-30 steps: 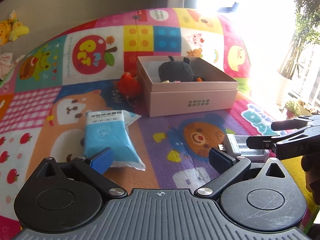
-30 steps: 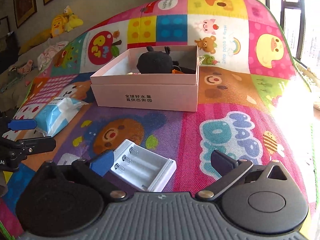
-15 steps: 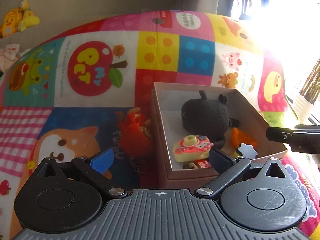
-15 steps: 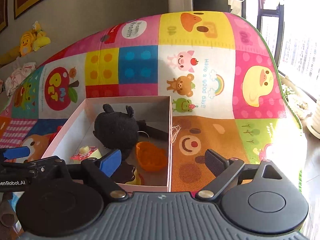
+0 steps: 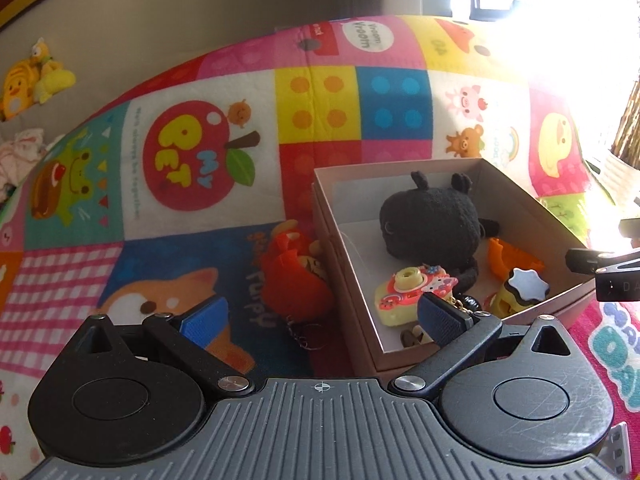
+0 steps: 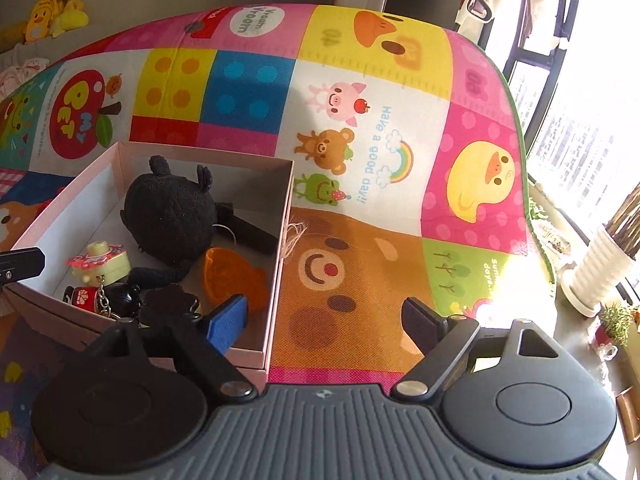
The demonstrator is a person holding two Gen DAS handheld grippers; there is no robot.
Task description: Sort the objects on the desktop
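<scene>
Sitting on the colourful play mat [image 5: 200, 220], the pink box [image 5: 344, 264] holds a black plush [image 5: 432, 224], a toy camera [image 5: 412, 292] in front of it and an orange piece [image 6: 228, 276] beside them. Just outside the box's left wall lies a red keychain toy [image 5: 296, 280]. The left gripper [image 5: 320, 316] and right gripper [image 6: 324, 320] hang above the box's near corners, jaws spread wide, gripping nothing.
</scene>
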